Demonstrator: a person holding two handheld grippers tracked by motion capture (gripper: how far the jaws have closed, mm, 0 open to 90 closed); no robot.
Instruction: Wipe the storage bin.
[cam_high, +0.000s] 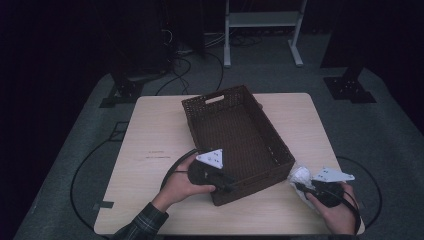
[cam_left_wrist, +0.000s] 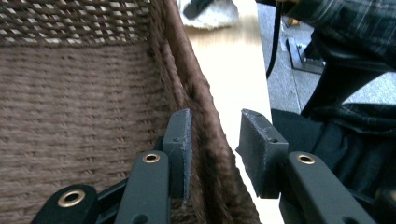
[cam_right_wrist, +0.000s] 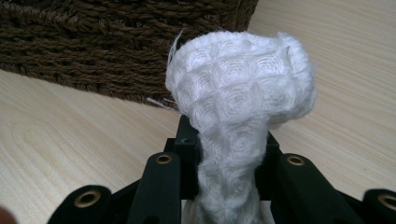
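Gripping a white waffle-weave cloth (cam_right_wrist: 238, 107), the right gripper (cam_high: 306, 189) is sitting at five o'clock on the table (cam_high: 150, 135), jaws clenched on the cloth's bunched middle; the cloth is bulging beyond the pads, near the basket's outer corner. Straddling the near wall of the brown woven basket (cam_high: 240, 135), the left gripper (cam_high: 231, 186) is sitting at six o'clock with its jaws released: one pad is lying against the wall's inner face, the other is standing clear outside. Sitting at the table's centre, the basket is running toward twelve o'clock, a handle slot showing in its far wall. Standing beyond the table at one o'clock is a white metal frame (cam_high: 262, 30) on the grey floor.
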